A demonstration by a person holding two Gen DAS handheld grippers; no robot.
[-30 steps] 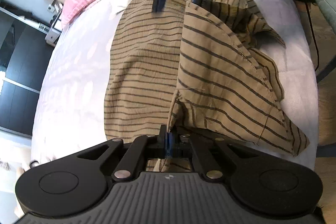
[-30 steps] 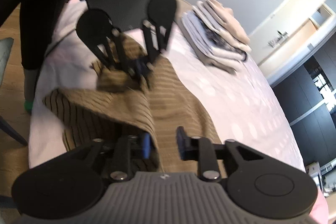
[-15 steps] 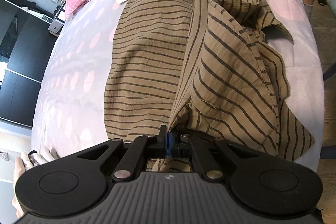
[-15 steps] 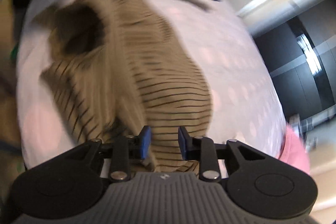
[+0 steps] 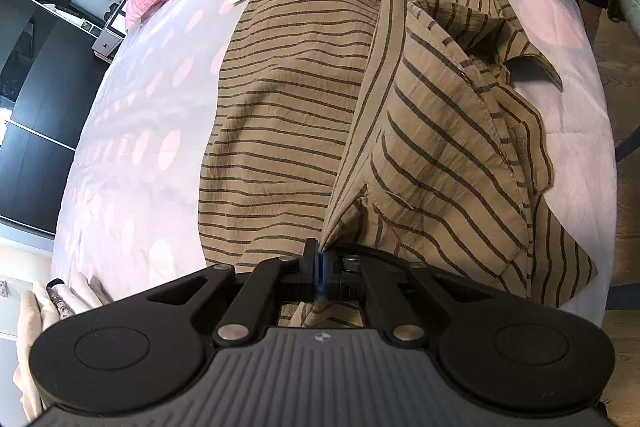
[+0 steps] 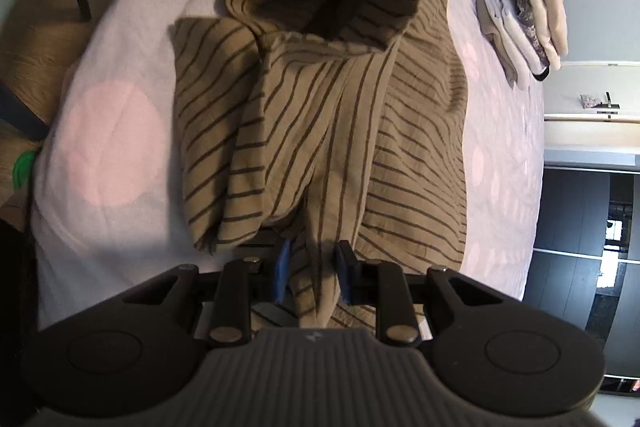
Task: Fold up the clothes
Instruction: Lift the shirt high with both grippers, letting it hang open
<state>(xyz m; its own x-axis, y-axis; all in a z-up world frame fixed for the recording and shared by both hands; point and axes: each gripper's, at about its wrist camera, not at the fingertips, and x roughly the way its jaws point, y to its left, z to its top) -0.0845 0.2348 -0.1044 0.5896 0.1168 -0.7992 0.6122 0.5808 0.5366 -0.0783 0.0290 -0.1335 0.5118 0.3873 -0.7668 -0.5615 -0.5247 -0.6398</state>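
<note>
Spread across a pale bedcover [image 5: 132, 131] dotted with pink: a tan striped shirt [image 5: 292, 99], one side folded over along its length. Clamped tight on a pinch of shirt edge at one end, the left gripper [image 5: 320, 267]. At the other end, the right gripper [image 6: 312, 271], jaws just closing, a fold of shirt between the blue pads [image 6: 282, 269], not visibly squeezed.
</note>
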